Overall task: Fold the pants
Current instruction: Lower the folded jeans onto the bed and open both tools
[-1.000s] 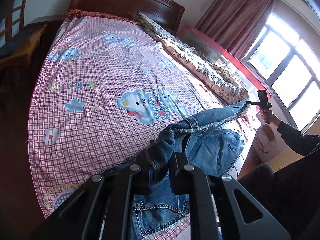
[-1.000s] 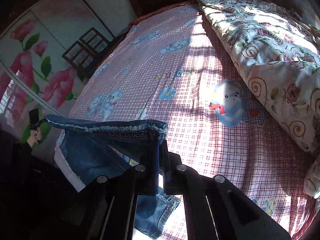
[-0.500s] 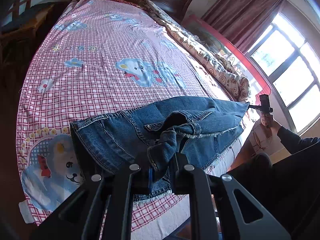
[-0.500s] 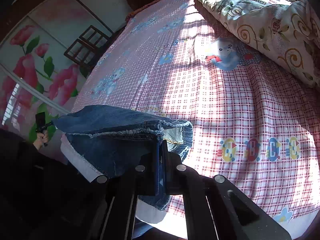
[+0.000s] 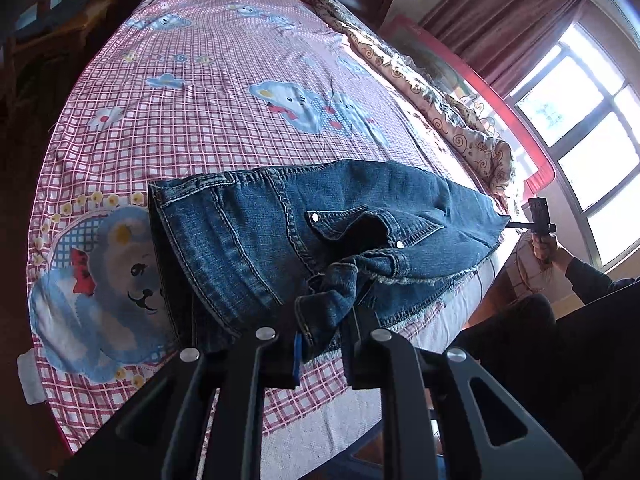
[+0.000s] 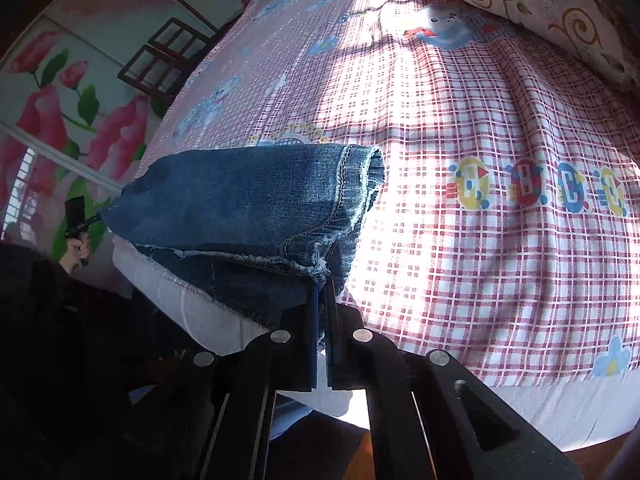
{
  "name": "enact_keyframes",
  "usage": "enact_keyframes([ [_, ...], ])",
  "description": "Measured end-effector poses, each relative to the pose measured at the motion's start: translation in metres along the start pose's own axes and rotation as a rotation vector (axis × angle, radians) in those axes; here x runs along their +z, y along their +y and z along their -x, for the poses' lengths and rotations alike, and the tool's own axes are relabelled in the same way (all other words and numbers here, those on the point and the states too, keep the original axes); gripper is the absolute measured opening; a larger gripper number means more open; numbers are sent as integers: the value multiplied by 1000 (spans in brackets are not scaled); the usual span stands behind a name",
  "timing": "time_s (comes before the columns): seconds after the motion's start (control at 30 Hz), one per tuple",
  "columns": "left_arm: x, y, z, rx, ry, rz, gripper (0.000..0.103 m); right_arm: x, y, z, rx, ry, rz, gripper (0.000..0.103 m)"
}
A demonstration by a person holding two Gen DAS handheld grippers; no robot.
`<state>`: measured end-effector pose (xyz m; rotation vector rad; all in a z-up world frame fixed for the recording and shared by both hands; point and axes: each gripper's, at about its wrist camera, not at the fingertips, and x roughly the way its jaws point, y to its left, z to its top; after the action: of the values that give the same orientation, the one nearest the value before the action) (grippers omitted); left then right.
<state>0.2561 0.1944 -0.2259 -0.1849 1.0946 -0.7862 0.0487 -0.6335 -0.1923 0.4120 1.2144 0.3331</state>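
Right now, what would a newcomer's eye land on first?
The blue denim pants, stretched across the near edge of the bed, with the left gripper and right gripper each pinching an end. Behind lies the pink checked bedsheet with cartoon bears, sunlit on the window side.

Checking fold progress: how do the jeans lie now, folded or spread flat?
Folded: the jeans lie doubled, layers stacked on the bed.

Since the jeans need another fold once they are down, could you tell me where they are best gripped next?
Probably the waistband end of the jeans, at its two corners, coming from the bed's near edge. That doubled band lies straight and firm on the checked sheet, so the jaws can pinch it cleanly. For now the left gripper and right gripper are clamped on the frayed hem corners.
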Motion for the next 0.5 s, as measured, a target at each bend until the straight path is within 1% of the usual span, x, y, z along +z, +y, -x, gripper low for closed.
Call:
enact_keyframes([
  [0.1,-9,8,-3,1,-14,39,15,-13,5,-4,0,-6,11,2],
  [0.3,-24,18,-12,0,-12,71,17,-27,9,-13,-49,-4,34,2],
  [0.37,-26,21,-14,9,-6,79,21,-29,11,-19,-76,-3,44,2],
  [0.5,-33,24,-15,25,7,90,25,-33,14,-28,-101,10,48,2],
])
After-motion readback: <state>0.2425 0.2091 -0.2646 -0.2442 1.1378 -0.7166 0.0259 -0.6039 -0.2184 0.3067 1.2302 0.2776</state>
